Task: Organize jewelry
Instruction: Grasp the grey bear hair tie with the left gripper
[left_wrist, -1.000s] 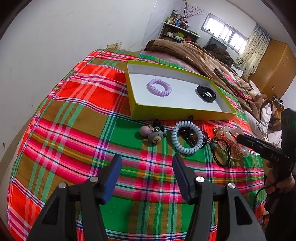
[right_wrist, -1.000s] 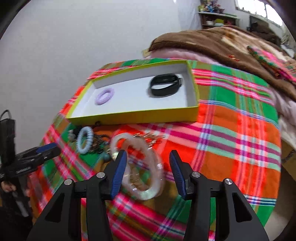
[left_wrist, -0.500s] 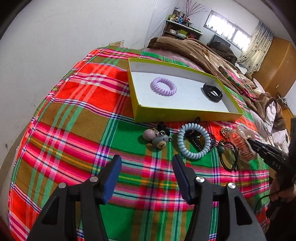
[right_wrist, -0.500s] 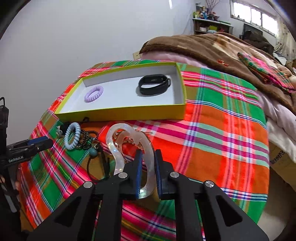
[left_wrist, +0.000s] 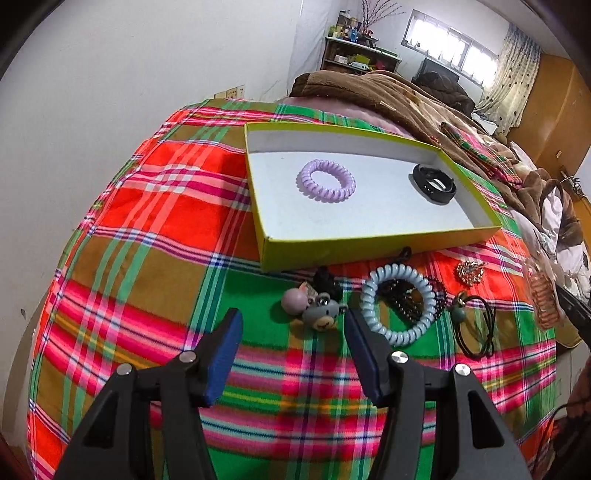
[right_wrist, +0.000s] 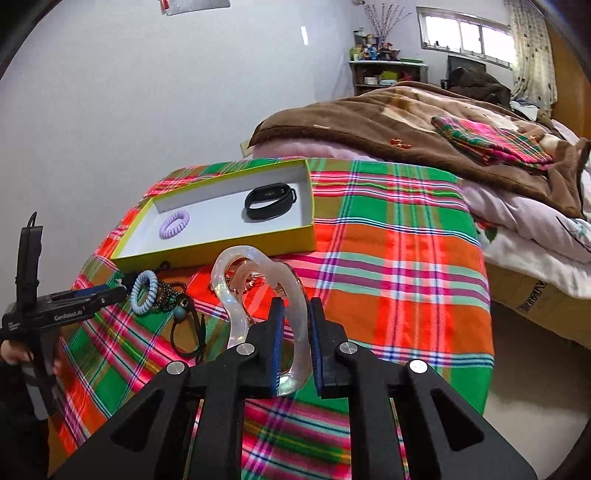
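The right gripper (right_wrist: 295, 325) is clamped on a clear plastic hair claw (right_wrist: 258, 288), held lifted above the plaid blanket (right_wrist: 406, 266) (near side of the yellow box (right_wrist: 221, 254)). The left gripper (left_wrist: 291, 354) is held wide apart with nothing between its fingers, low over the blanket. Just beyond it a bear hair tie (left_wrist: 321, 314) and a blue coil tie (left_wrist: 400, 306) are seen. Inside the box, a purple coil tie (left_wrist: 327, 180) lies left and a black band (left_wrist: 434, 183) right.
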